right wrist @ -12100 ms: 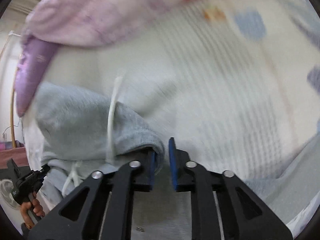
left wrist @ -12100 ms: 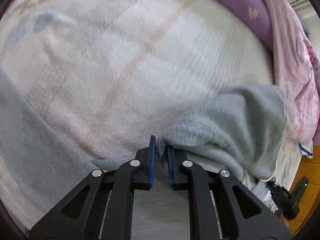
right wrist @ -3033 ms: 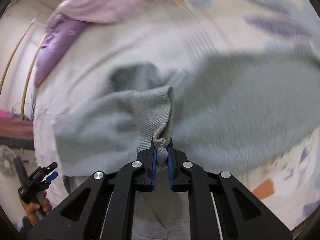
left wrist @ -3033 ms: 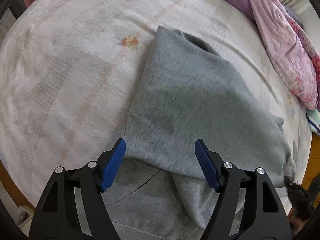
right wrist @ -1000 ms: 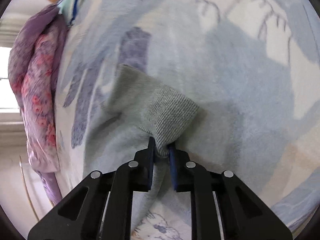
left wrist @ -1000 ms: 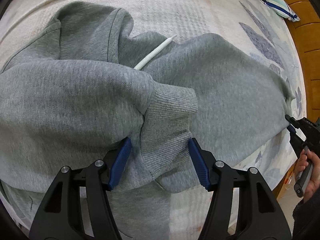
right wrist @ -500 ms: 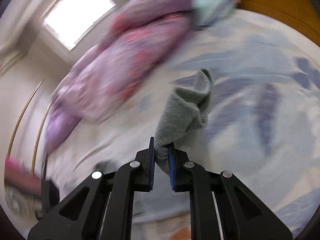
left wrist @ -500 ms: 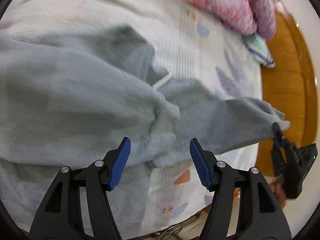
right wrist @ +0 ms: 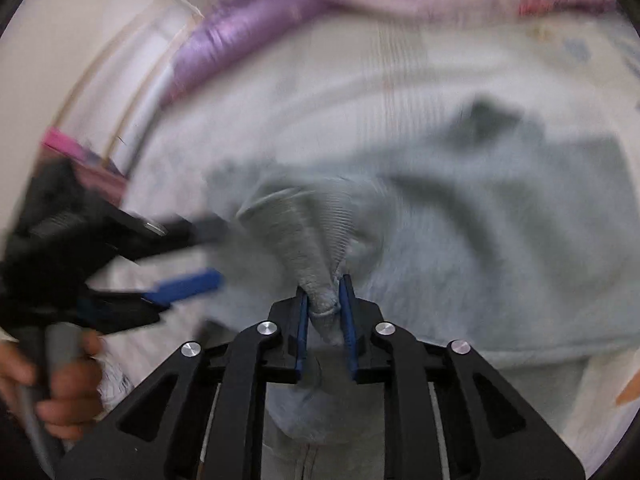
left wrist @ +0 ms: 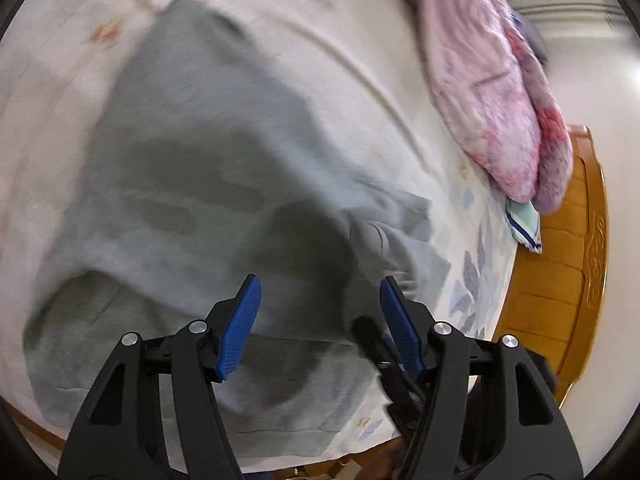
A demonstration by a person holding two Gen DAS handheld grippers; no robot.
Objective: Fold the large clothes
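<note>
The grey sweatshirt lies on the bed, body partly folded. The right gripper pinches the ribbed sleeve cuff, carrying it over the body. The left gripper hangs wide, w/ nothing in it. Sleeve fold approx. half done; final folds remain.

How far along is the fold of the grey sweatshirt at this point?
Partly done. The grey sweatshirt lies on the bed with one layer already turned over its body. In hand: the right gripper pinches the ribbed sleeve cuff above the body. The left gripper is open, holding nothing. Left: laying that sleeve down and the final folds.
</note>
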